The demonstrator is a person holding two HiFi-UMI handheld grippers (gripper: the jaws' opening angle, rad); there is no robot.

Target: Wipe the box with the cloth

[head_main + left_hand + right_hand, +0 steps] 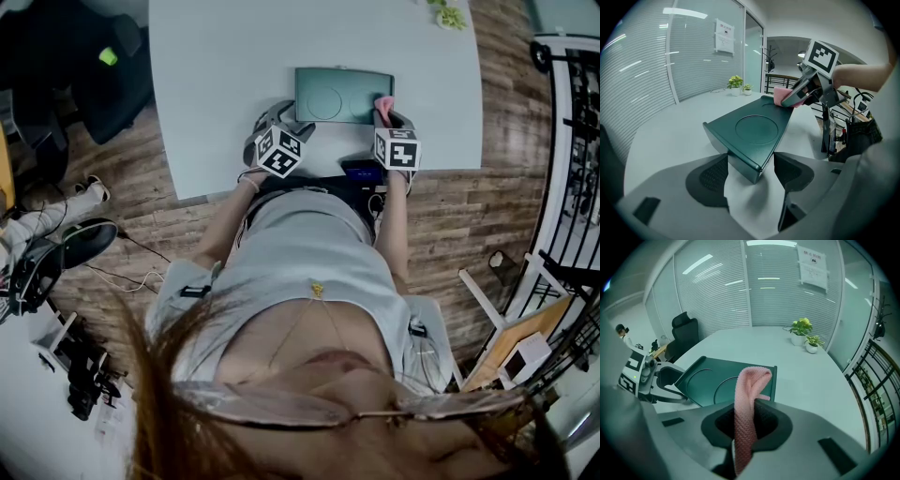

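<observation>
A dark green flat box (337,94) with a round recess in its lid lies on the white table (225,56) near the front edge. My left gripper (286,120) has closed on the box's near left corner; in the left gripper view that corner (750,171) sits between both pads. My right gripper (386,111) is shut on a pink knitted cloth (383,103). The cloth (750,394) arches out of the jaws and its tip rests on the box's (708,380) near right edge. The left gripper view shows the right gripper (797,96) and cloth (780,96) at the box's far corner.
Two small potted plants (802,329) stand at the table's far right edge. A black office chair (103,66) is left of the table. A dark flat device (361,171) lies at the table's front edge by my body. A black railing (572,141) runs along the right.
</observation>
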